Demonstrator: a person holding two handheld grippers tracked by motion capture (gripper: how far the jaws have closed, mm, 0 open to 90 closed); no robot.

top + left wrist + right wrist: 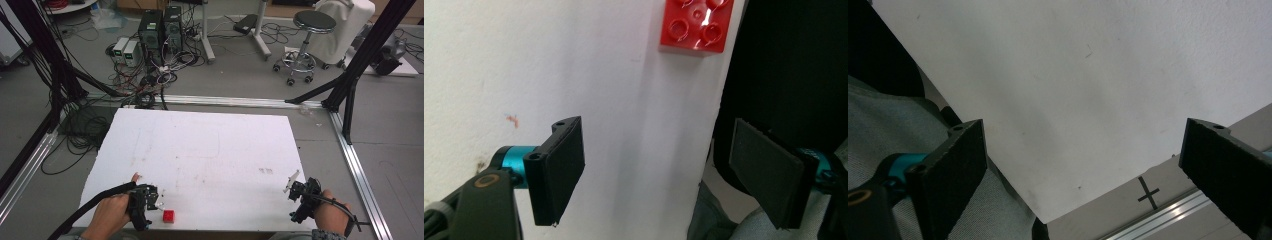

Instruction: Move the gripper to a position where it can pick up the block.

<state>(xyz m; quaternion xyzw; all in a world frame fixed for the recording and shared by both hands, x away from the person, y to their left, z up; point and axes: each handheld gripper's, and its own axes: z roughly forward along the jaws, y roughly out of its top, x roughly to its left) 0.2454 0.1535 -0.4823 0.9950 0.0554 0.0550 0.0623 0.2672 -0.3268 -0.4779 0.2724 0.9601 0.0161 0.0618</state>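
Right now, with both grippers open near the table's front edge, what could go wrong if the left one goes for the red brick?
1. The red brick lies close to the front edge of the white table; a nudge from the left gripper could push it off.
2. In the left gripper view the brick sits ahead and off-centre, and one jaw hangs past the edge, so closing now would likely miss it.

Each black claw [656, 175] has flat pads, teal fittings, black cable.
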